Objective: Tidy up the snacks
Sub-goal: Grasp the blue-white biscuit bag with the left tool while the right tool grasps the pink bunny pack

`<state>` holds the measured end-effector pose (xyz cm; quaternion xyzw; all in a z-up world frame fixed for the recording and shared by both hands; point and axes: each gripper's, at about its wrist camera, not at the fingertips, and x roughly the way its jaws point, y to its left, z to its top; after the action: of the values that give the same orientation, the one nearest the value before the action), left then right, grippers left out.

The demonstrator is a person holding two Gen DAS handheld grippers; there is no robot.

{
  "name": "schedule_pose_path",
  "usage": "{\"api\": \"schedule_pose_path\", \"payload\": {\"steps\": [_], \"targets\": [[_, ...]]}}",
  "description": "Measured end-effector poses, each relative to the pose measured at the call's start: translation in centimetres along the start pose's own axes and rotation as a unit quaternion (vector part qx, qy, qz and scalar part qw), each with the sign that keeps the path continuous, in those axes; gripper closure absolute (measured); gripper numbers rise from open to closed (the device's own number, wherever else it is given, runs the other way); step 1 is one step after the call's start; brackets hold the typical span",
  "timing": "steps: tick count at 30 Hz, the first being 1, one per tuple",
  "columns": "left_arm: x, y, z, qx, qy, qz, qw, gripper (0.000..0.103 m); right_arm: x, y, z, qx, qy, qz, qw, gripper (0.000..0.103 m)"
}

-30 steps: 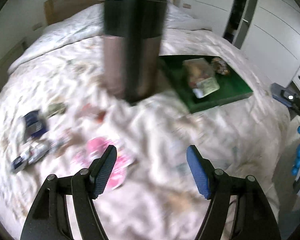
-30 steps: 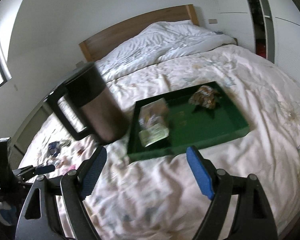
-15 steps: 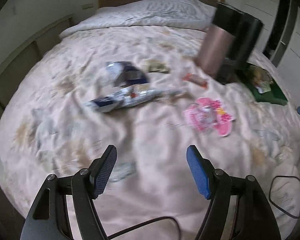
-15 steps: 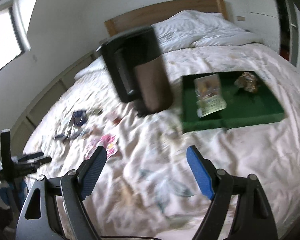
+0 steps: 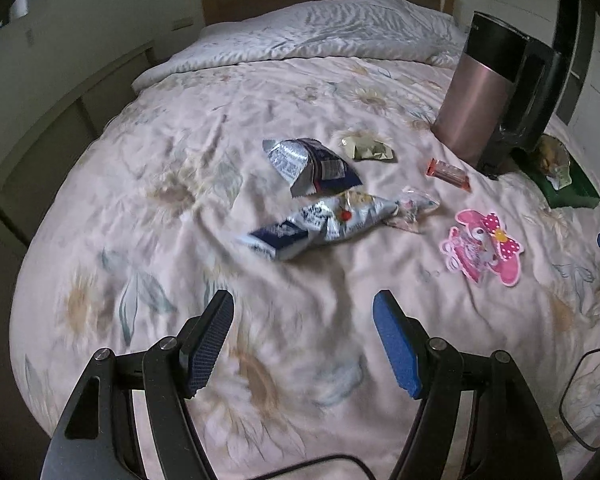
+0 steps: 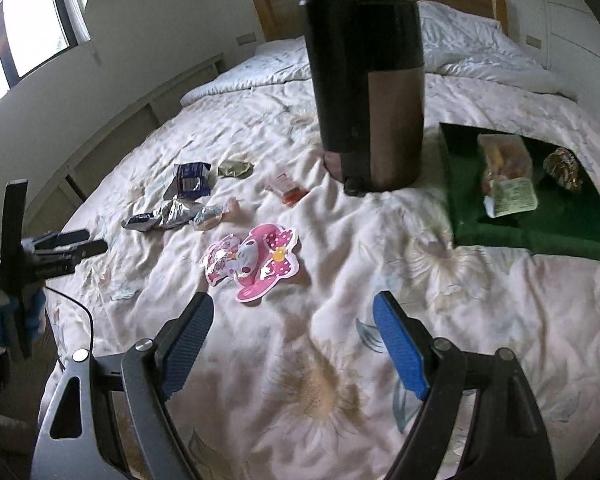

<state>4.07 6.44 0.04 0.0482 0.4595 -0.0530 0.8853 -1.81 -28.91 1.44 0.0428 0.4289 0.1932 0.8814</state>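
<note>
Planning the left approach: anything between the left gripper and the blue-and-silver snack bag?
Left wrist view: only bare floral bedspread lies between the open left gripper and the blue-and-silver snack bag.

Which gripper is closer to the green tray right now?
Right. The right gripper hovers open just short of the green tray; the left gripper is farther off, across the bed by the blue snack bags.

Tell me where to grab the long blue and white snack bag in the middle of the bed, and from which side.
Grip the long blue and white snack bag across its puffy middle, coming down from above with the left gripper, which is open and nearest. It lies flat on the quilt, long axis running left to right, so the fingers should straddle its narrow width. Probably avoid the crimped ends, which look flat and slippery.
</note>
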Motion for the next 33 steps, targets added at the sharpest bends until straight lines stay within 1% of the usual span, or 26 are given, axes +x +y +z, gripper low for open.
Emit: {"api": "schedule_pose_path", "payload": {"steps": [5, 9, 18, 22, 25, 29, 33], "targets": [[2.4, -0.3, 2.2, 0.035, 0.011, -0.001, 0.9993, 0.036, 1.6, -0.2, 0.2, 0.000, 0.013, -0.003, 1.000, 0.000], [4.6, -0.4, 3.4, 0.048, 0.026, -0.002, 0.9985, 0.036, 2.9, -0.8, 0.5, 0.006, 0.021, -0.001, 1.000, 0.000], [8.6, -1.2, 4.5, 0.094, 0.059, 0.003, 0.9938, 0.036, 5.8, -1.0, 1.4, -0.002, 0.032, 0.004, 0.999, 0.000], [9.7, -1.0, 4.9, 0.092, 0.064, 0.006, 0.9937, 0.036, 6.9, -1.3, 1.7, 0.003, 0.036, 0.011, 0.999, 0.000], [10.7, -0.9, 5.1, 0.091, 0.074, 0.001, 0.9932, 0.036, 7.8, -1.1, 2.0, 0.003, 0.039, 0.021, 0.999, 0.000], [11.5, -1.3, 4.8, 0.106, 0.081, 0.002, 0.9911, 0.036, 9.2, -0.3, 2.2, -0.004, 0.046, 0.036, 0.998, 0.000], [11.9, -1.2, 5.1, 0.103, 0.083, -0.011, 0.9911, 0.036, 10.5, 1.2, 2.4, -0.022, 0.052, 0.047, 0.997, 0.000]]}}
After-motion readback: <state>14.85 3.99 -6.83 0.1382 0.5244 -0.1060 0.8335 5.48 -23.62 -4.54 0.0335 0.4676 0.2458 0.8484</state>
